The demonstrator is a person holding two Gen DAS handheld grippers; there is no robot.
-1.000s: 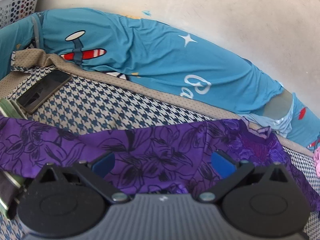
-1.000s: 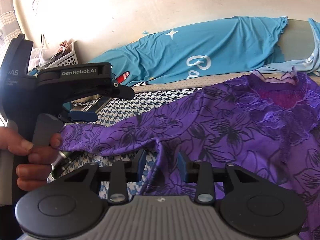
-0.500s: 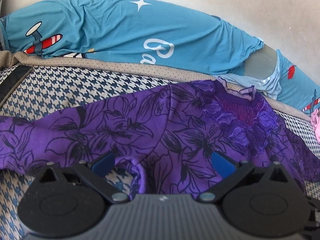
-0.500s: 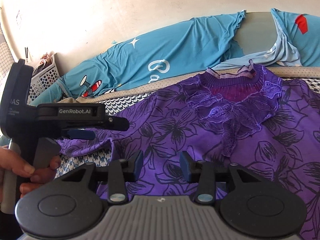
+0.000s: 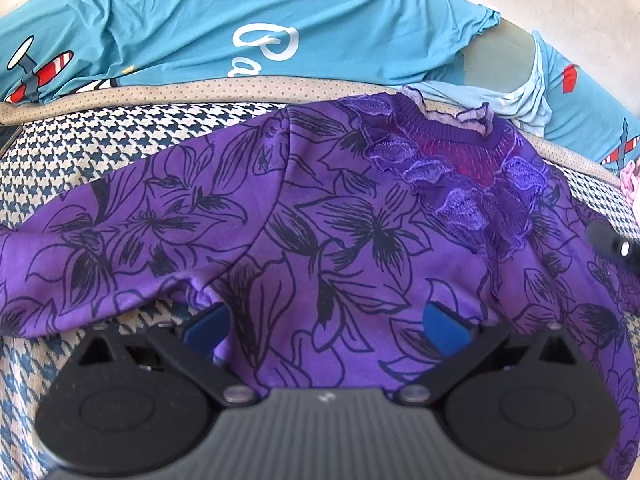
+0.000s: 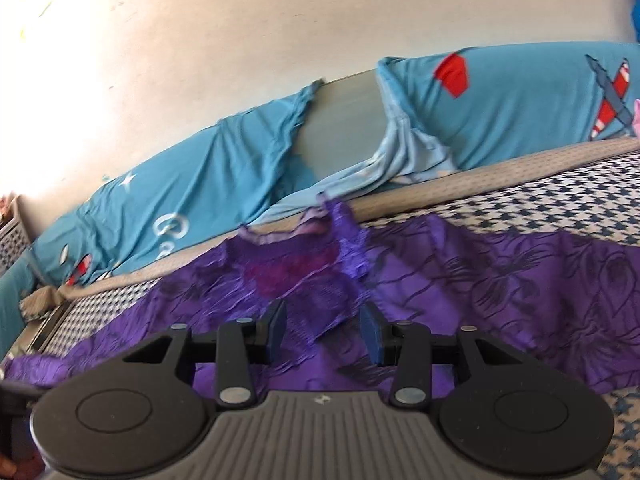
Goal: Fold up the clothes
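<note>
Left wrist view: my left gripper (image 5: 326,322) hangs with jaws wide apart over the purple blouse (image 5: 320,216), spread flat on the checked bedcover (image 5: 100,148) for folding. My right gripper (image 6: 323,330), jaws apart and holding nothing, hovers near the collar (image 6: 288,256).

Top (image 5: 360,240) lies spread flat on the bedcover (image 5: 100,148), neckline (image 5: 452,136) toward the far edge, sleeve (image 5: 100,248) running out left. Pillow (image 5: 240,12) lies behind it along the wall (image 6: 200,60); second pillow (image 6: 520,100) to its right, gap between them. Left gripper (image 5: 324,322) over the top's near part, fabric between its wide-apart fingers. Right gripper (image 6: 324,326) over the top just before the neckline. Basket (image 6: 12,240) at far left by the wall.
</note>
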